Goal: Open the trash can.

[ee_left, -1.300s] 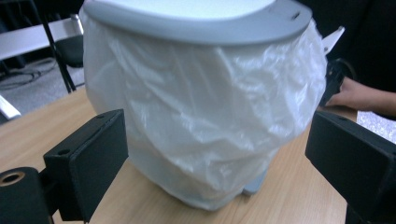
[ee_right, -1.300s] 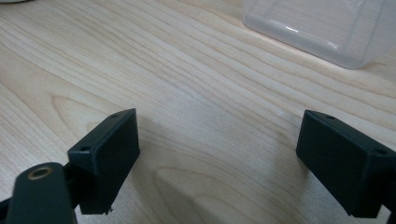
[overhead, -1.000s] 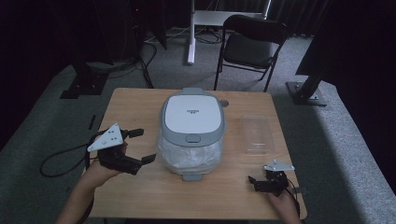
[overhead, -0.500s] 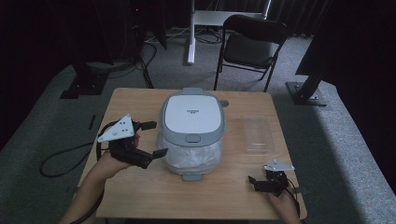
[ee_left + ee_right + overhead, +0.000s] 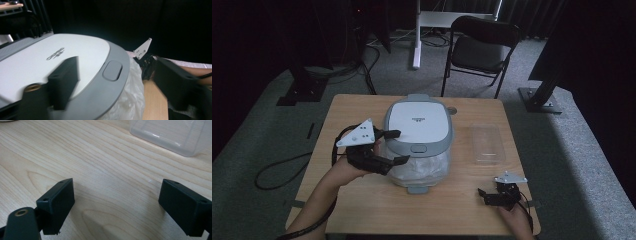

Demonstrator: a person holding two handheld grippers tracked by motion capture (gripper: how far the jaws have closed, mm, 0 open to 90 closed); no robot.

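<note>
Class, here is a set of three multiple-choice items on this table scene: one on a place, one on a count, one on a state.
1. Where does the clear plastic container lie, seen from the high view?
A right of the bin
B on the chair
C under the table

2. How many grippers are there?
A one
B two
C three

3. The lid of the bin is
A off
B closed
C cracked

Answers: A, it lies on the table to the bin's right; B, left gripper and right gripper; B, the lid sits flat on the bin.

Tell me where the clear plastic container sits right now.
In the high view the clear plastic container lies on the table's right side, just right of the white-lidded bin, beyond the right gripper.
</note>
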